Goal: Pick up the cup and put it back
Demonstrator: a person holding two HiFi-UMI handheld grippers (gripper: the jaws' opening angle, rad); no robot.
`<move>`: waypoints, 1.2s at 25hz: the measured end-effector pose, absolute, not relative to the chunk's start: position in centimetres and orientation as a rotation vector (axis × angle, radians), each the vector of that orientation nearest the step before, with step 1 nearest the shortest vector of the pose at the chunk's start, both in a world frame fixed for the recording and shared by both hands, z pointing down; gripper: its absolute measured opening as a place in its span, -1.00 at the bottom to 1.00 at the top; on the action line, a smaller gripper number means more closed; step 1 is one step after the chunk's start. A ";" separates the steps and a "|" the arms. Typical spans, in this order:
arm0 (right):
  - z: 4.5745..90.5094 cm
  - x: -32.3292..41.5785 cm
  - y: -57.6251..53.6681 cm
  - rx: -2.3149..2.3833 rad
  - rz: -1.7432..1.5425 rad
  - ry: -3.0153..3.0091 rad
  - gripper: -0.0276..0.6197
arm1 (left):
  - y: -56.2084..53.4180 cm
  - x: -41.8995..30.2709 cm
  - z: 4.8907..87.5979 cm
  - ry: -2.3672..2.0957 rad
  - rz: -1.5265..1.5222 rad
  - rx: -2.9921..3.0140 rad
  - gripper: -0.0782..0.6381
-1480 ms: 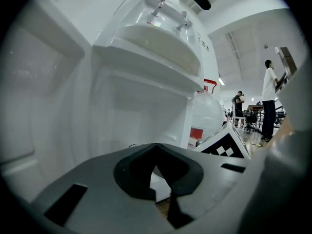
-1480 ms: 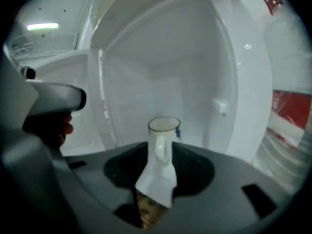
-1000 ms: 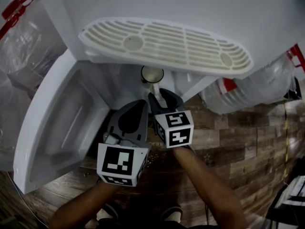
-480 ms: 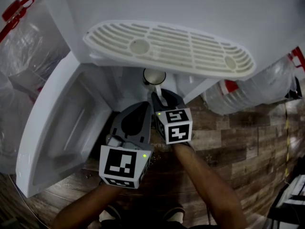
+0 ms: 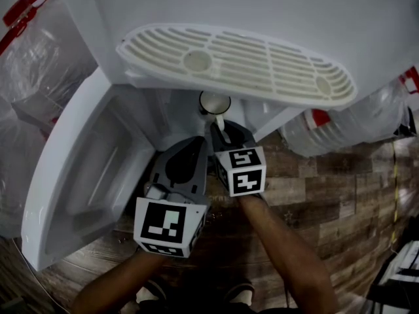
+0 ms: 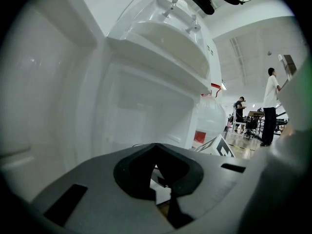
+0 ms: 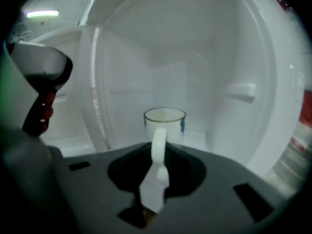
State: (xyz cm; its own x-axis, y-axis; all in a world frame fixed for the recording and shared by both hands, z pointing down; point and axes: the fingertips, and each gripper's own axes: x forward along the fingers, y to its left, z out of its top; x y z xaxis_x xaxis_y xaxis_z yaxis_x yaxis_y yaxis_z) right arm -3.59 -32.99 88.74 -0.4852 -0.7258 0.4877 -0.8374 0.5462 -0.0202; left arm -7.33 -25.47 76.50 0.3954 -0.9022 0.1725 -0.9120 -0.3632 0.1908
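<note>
White plastic walls close in on three sides: I'm reaching into the open cupboard under the water dispenser, its drip tray (image 5: pixel 239 63) overhanging just above and the door (image 5: pixel 65 182) swung wide to my left. Over the last second little has changed; my right tongs (image 5: pixel 221 131) have only eased a touch deeper and stay clamped on the handle of the cup (image 5: pixel 215 103). The cup (image 7: pixel 165 123) stands upright inside the cupboard, just ahead of the tongs. Its base is hidden, so I can't tell whether it is set down yet. I'd judge this to be the putting-back end of the job, with the release still to come.

My left tongs (image 5: pixel 192 144) hang beside the right ones with jaws together on nothing.

Room is tight. A small ledge (image 7: pixel 239 89) juts from the right wall and the tray sits low overhead, so pulling straight back toward the wooden floor (image 5: pixel 327 188) looks like the cleanest way out.
</note>
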 end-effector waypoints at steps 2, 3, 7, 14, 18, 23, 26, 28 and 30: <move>88.7 -3.5 -32.9 1.271 0.361 -2.362 -0.65 | -25.5 -7.3 76.4 -1.600 0.058 2.410 -0.77; 88.7 -3.5 -32.8 1.271 0.362 -2.362 -0.65 | -25.4 -7.3 76.4 -1.601 0.059 2.416 -0.77; 88.4 -3.3 -32.5 1.262 0.370 -2.368 -0.66 | -25.2 -7.1 76.0 -1.593 0.049 2.403 -0.77; 87.9 -2.9 -31.7 1.236 0.390 -2.388 -0.66 | -24.9 -7.1 75.5 -1.603 0.050 2.415 -0.77; 87.5 -2.7 -31.1 1.217 0.393 -2.399 -0.66 | -24.8 -7.2 74.9 -1.617 0.053 2.439 -0.77; 87.1 -2.4 -29.8 1.180 0.391 -2.408 -0.66 | -24.4 -7.4 74.5 -1.625 0.056 2.435 -0.77; 86.8 -2.3 -29.0 1.164 0.391 -2.421 -0.67 | -24.2 -7.5 74.1 -1.629 0.058 2.434 -0.77; 86.5 -2.3 -28.6 1.161 0.397 -2.424 -0.67 | -24.1 -7.5 73.9 -1.630 0.051 2.439 -0.77; 86.6 -2.1 -28.5 1.163 0.420 -2.416 -0.67 | -24.0 -7.5 73.8 -1.631 0.049 2.441 -0.77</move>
State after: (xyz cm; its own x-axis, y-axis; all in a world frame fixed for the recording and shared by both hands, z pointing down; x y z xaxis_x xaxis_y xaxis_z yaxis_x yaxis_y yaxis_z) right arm -2.09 -28.46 86.64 -0.5593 -0.6646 0.4955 -0.7928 0.6034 -0.0857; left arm -7.50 -23.98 73.81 0.3890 -0.9104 0.1409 -0.9173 -0.3686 0.1510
